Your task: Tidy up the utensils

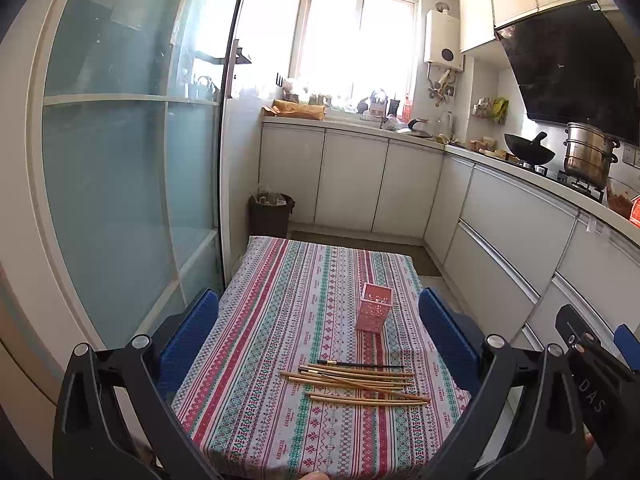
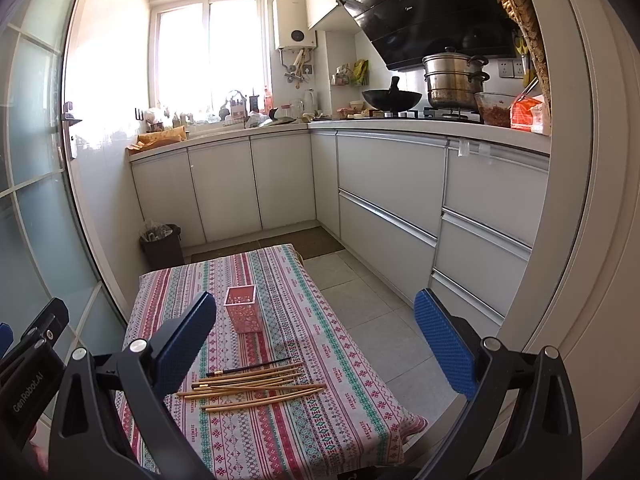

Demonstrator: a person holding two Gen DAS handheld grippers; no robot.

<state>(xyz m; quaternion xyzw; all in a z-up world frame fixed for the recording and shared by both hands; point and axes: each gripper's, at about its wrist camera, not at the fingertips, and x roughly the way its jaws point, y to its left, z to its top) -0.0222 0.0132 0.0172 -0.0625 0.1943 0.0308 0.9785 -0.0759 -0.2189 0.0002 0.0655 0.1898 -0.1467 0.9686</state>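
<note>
Both tongs [image 1: 319, 334] [image 2: 316, 334] gape above the chopsticks [image 1: 356, 384]; holder [image 1: 374, 307] stands apart.

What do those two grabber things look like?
Both look alike. The left gripper and the right gripper each have black frames with round silver bolts, and flat blue fingers with a bumpy pattern. White writing sits on their black bodies. No sleeves or cables show.

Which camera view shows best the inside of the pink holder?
The right wrist view: the pink holder shows its open top, tilted toward the camera, unobstructed. In the left wrist view, the holder is also fully visible, but its opening looks narrower, so less interior shows.
</note>
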